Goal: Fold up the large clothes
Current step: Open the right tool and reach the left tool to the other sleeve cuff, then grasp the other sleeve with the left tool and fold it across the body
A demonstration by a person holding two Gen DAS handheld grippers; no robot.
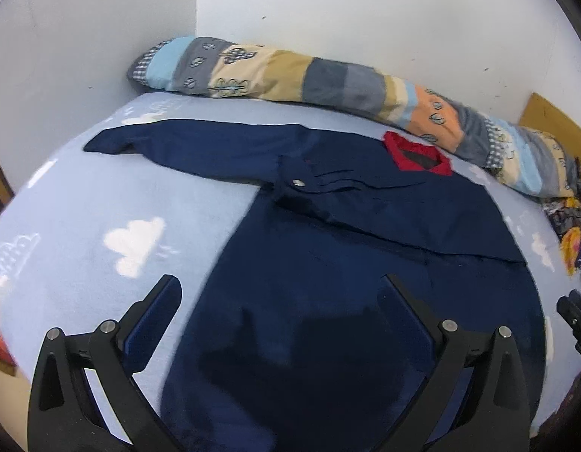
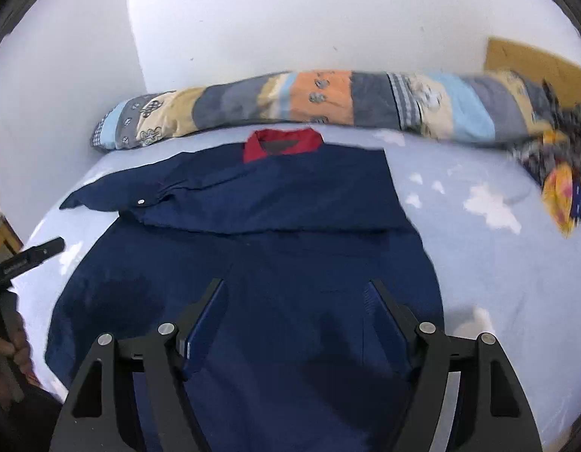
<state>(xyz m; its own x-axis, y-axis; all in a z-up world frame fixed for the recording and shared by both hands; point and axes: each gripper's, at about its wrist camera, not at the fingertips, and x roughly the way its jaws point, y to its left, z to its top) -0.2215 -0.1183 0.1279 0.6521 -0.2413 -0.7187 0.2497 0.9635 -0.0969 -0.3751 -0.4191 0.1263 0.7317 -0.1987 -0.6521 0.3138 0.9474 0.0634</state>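
Mid-fold: navy shirt (image 2: pixel 252 263) flat on bed (image 2: pixel 478 263), one sleeve (image 2: pixel 252 203) crossed ahead of right claw (image 2: pixel 296 286). Left claw (image 1: pixel 282 282) likewise spread wide, empty. Next, probably: pinching the left-lying sleeve (image 1: pixel 185 147).

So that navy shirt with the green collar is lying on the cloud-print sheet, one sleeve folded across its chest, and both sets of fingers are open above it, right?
Almost. The collar is red, not green, as the right wrist view shows. The rest holds: the navy shirt lies on the cloud-print sheet, one sleeve folded across, left gripper and right gripper open above it.
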